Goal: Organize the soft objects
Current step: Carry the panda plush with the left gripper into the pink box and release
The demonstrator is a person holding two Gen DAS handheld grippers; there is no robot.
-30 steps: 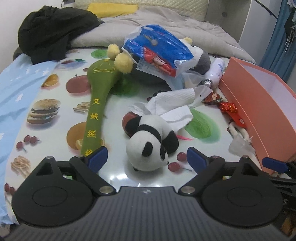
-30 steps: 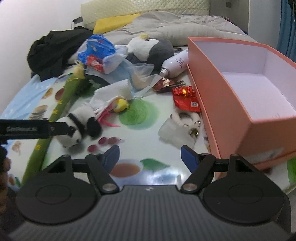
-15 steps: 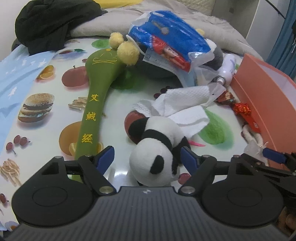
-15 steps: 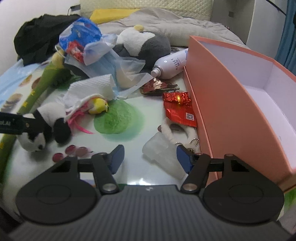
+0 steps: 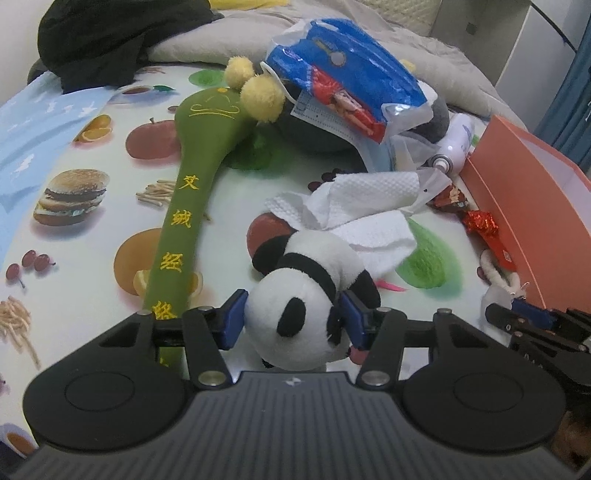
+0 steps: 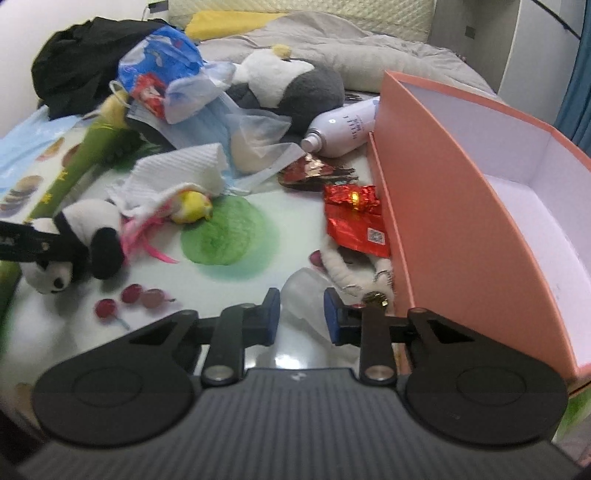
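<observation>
My left gripper (image 5: 291, 321) is shut on a small panda plush (image 5: 306, 295), its blue pads pressing both sides of the head; the plush still rests on the table. The panda also shows in the right wrist view (image 6: 70, 243), with the left gripper's finger across it. My right gripper (image 6: 301, 317) has closed around a clear crumpled plastic bag (image 6: 306, 299) beside the orange box (image 6: 461, 206). A long green plush mallet (image 5: 192, 192) lies to the left of the panda. A bigger grey-and-white plush (image 6: 295, 85) lies at the back.
White paper towel (image 5: 369, 206), a blue snack bag (image 5: 347, 70), a white spray bottle (image 6: 343, 129), red foil wrappers (image 6: 354, 218), a fuzzy white keychain (image 6: 351, 269) and a yellow-pink toy (image 6: 188, 206) litter the fruit-print tablecloth. Black clothing (image 5: 110, 33) lies at the back left.
My left gripper moved forward and closed on the panda's head. My right gripper moved forward toward the box and narrowed around the clear plastic bag.
</observation>
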